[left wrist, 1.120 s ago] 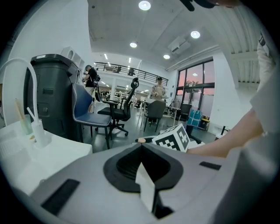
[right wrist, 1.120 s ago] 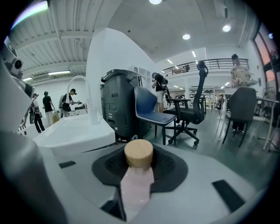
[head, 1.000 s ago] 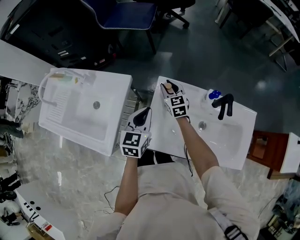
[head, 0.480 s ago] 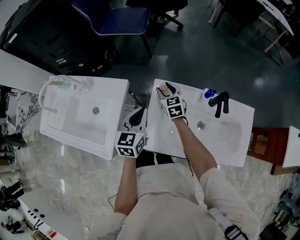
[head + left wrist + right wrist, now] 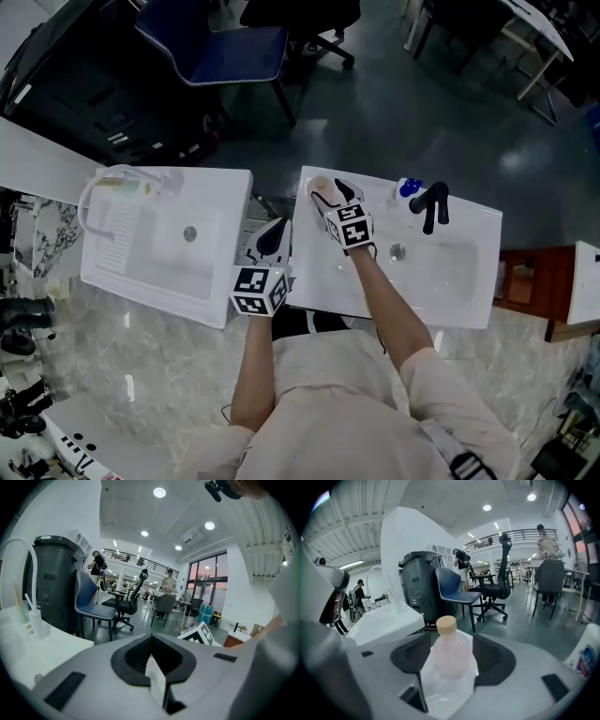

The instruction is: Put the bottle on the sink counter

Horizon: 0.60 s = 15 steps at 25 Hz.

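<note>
Left sink (image 5: 236, 225): a white basin with a ribbed washboard side is sitting at the left, and a white hose (image 5: 87, 192) is arching over its far left corner.
Left gripper (image 5: 275, 234): it is hovering over the gap between the two sinks and pointing toward the far side. Its jaws are pressing together with nothing between them.
Left marker cube (image 5: 260, 289): it is riding on the near end of that gripper, just above the person's forearm.
Bottle (image 5: 451, 658): this pale pink bottle with a tan cap is standing upright on the far left corner of the sink counter (image 5: 323, 272), between the right gripper's jaws.
Right gripper (image 5: 330, 193): it is reaching over the counter's far left part. Its jaws have just been opening and are now standing wide apart, one on each side of the bottle, and the pads are not pressing on it.
Drain (image 5: 397, 251): it is showing in the counter's basin, to the right of the right forearm.
Blue-capped container (image 5: 407, 187): it is standing at the far edge of the counter, just left of the faucet.
Black faucet (image 5: 433, 202): it is rising from the far edge and bending toward the basin.
</note>
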Tool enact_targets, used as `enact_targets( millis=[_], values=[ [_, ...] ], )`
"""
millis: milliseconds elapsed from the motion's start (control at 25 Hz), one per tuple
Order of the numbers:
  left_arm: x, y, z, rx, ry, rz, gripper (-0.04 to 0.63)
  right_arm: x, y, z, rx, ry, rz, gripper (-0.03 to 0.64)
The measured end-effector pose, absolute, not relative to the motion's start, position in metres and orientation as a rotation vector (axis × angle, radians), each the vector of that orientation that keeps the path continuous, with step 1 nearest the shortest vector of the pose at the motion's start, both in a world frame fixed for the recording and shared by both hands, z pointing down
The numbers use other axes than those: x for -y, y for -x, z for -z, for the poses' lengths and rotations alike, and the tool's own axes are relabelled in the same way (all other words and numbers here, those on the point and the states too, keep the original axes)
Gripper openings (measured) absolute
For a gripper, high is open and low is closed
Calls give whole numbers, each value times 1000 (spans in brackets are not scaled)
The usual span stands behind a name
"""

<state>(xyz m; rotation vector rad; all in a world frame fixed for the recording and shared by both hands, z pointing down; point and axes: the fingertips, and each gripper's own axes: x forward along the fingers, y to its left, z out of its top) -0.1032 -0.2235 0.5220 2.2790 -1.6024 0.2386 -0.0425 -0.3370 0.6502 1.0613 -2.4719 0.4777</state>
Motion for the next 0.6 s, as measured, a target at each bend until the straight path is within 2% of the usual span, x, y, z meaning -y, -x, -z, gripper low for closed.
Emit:
enact_targets(
  millis=[600],
  values=[
    [232, 91, -507, 1599, -2339, -228, 6, 303, 20, -597, 2539, -1138, -468, 273]
  ],
)
